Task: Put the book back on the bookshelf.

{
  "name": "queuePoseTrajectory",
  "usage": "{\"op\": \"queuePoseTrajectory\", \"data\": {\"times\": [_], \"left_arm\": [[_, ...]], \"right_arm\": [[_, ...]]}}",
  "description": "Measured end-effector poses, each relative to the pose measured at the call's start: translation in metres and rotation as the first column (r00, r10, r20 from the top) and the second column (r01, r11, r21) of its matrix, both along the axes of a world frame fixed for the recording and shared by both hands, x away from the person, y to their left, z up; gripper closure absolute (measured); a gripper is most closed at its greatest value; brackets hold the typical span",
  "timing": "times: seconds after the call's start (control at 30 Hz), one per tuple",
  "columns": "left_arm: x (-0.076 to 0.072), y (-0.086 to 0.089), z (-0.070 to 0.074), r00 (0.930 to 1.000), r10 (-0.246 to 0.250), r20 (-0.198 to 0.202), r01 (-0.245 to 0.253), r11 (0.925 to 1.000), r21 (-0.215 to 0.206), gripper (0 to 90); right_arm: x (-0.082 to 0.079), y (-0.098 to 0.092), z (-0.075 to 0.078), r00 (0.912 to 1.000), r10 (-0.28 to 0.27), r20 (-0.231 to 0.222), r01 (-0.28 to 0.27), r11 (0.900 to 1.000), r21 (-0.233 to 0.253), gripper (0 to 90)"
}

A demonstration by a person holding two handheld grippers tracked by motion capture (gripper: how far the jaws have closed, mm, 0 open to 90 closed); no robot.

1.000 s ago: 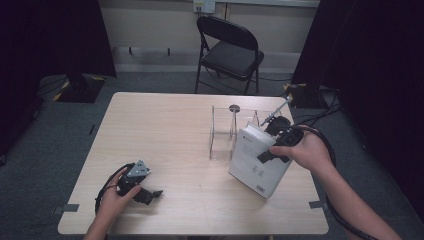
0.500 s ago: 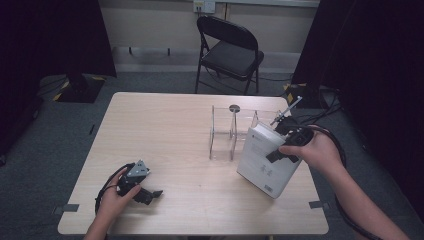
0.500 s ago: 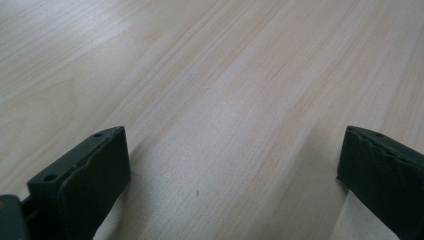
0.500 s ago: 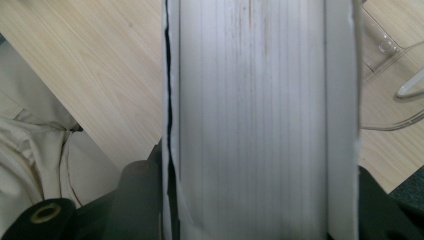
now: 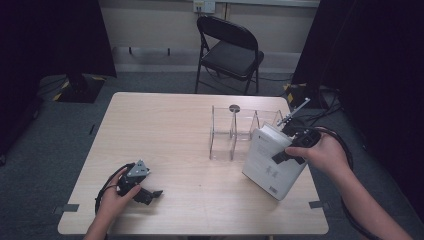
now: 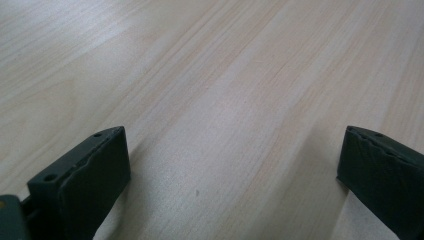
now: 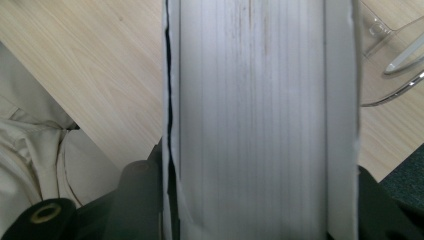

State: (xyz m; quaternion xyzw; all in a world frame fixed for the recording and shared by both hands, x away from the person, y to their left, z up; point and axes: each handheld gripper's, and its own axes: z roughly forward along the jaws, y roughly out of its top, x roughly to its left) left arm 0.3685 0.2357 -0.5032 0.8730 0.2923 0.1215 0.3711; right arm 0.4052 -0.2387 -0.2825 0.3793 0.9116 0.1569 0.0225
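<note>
No legible text on anything.

left gripper (image 5: 150, 194): black, grey three-cornered plate, looped black cable | right gripper (image 5: 289, 152): black, black cable | jaws: ridged black pads

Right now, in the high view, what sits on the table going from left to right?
Left hand-held gripper → clear acrylic rack → white book clamped in the right hand-held gripper.

My high camera looks down and forward over table (image 5: 175, 130). Left gripper camera skims tabletop close. Right gripper camera sits close against book (image 7: 260, 120); all three share tabletop.
</note>
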Motion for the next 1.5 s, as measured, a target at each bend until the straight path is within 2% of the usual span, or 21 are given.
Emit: {"op": "queuePoseTrajectory", "data": {"times": [0.4,0.43,0.5,0.93,0.97,1.27,1.47,1.5], "left_arm": [[0.000,0.000,0.000,1.0000,0.000,-0.002,0.000,1.0000,-0.002,0.0],[0.000,0.000,0.000,1.0000,0.000,-0.002,0.000,1.0000,-0.002,0.0],[0.000,0.000,0.000,1.0000,0.001,-0.002,-0.001,1.0000,-0.002,0.0],[0.000,0.000,0.000,1.0000,0.000,0.000,0.000,1.0000,0.000,0.0],[0.000,0.000,0.000,1.0000,0.000,0.000,0.000,1.0000,0.000,0.0],[0.000,0.000,0.000,1.0000,0.000,-0.002,0.000,1.0000,-0.003,0.0],[0.000,0.000,0.000,1.0000,0.000,0.000,0.000,1.0000,0.000,0.0],[0.000,0.000,0.000,1.0000,0.000,-0.002,0.000,1.0000,-0.002,0.0]], "right_arm": [[-0.001,-0.013,0.001,0.9993,-0.037,-0.007,0.037,0.999,0.001,52.8],[-0.002,-0.013,0.001,0.9993,-0.035,0.011,0.035,0.999,-0.003,52.8],[-0.002,-0.015,0.000,0.9988,-0.048,-0.006,0.048,0.999,0.001,52.8],[-0.003,-0.026,-0.001,0.9975,-0.071,0.001,0.071,0.997,-0.008,52.7],[-0.003,-0.027,0.000,0.9962,-0.087,-0.003,0.087,0.996,-0.007,52.7],[-0.003,-0.036,-0.002,0.9937,-0.112,-0.003,0.112,0.994,-0.017,52.8],[0.003,-0.038,-0.002,0.9902,-0.139,-0.004,0.139,0.990,-0.027,52.7],[0.004,-0.038,-0.002,0.9894,-0.145,-0.015,0.144,0.989,-0.028,52.8]]}}
